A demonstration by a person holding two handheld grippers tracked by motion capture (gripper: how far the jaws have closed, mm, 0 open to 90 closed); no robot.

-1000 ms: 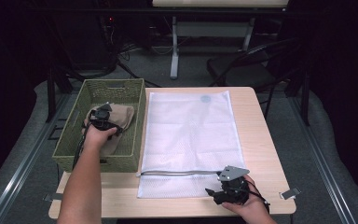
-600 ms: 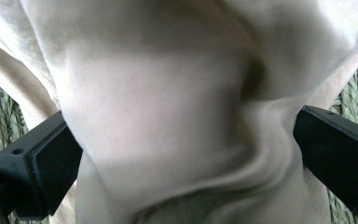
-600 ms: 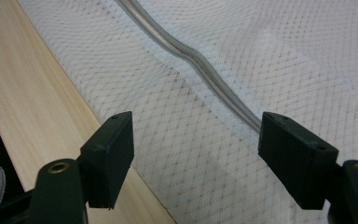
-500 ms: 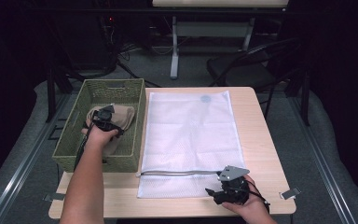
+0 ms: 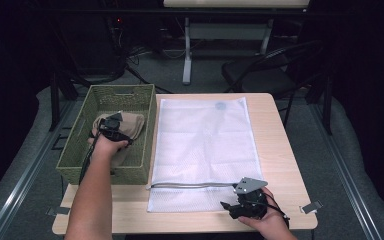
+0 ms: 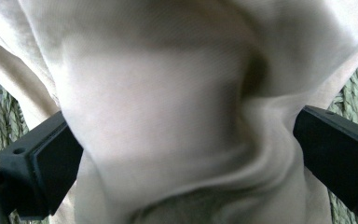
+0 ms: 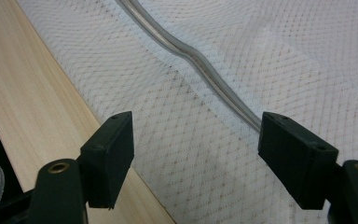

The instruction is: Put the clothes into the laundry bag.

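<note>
Cloth: beige cloth (image 5: 130,126) bunched in the green basket (image 5: 75,150) at the counter's (image 5: 280,125) left side.
Left gripper: the left gripper (image 6: 186,154) is down in the basket, jaws wide apart with a thick fold of cloth between them; not yet pinched.
Right gripper: the right gripper (image 7: 193,154) hangs just over the near edge of the mesh bag (image 5: 205,145), jaws spread, holding nothing; the zipper (image 7: 200,60) runs between them.
Risk, cloth: closing on so fat a fold may catch only an outer layer, so the cloth could slip free on lifting.
Risk, basket: a deep bite may snag the weave and drag the basket.
Risk, bag: unheld, the bag mouth likely stays flat.
</note>
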